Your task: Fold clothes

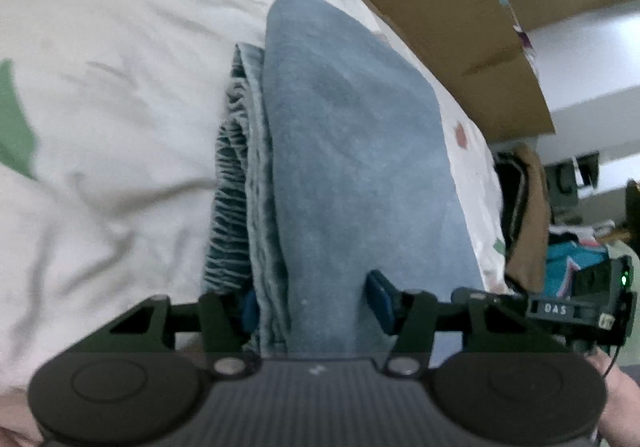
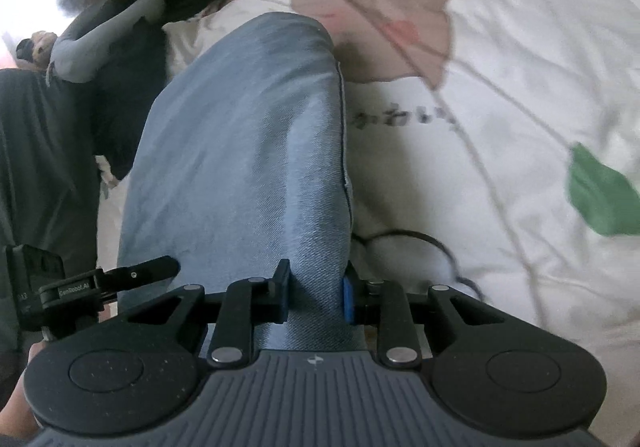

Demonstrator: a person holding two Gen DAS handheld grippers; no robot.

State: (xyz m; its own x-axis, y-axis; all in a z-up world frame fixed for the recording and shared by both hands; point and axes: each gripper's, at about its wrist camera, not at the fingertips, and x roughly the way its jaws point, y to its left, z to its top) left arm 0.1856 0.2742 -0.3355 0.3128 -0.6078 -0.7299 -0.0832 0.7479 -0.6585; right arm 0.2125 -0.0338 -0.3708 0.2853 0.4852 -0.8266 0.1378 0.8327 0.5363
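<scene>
A pair of light blue jeans (image 1: pixel 352 151), folded lengthwise, lies on a white bedsheet (image 1: pixel 112 95) and runs away from both cameras. The folded edges of its layers show on the left side in the left wrist view. My left gripper (image 1: pixel 316 305) is shut on the near end of the jeans, with a thick bunch of denim between its blue pads (image 1: pixel 380 299). In the right wrist view the jeans (image 2: pixel 240 151) again fill the middle. There my right gripper (image 2: pixel 316 297) is shut on the near end, its pads (image 2: pixel 349 301) pinching a narrower fold.
The sheet (image 2: pixel 500 127) carries a bear print, red and green patches. A cardboard box (image 1: pixel 432 7) borders the bed's far side. Dark and grey clothes (image 2: pixel 116 59) lie at the left. A black cable (image 2: pixel 420 237) loops on the sheet. A black device with a green light (image 1: pixel 584 303) sits at the right edge.
</scene>
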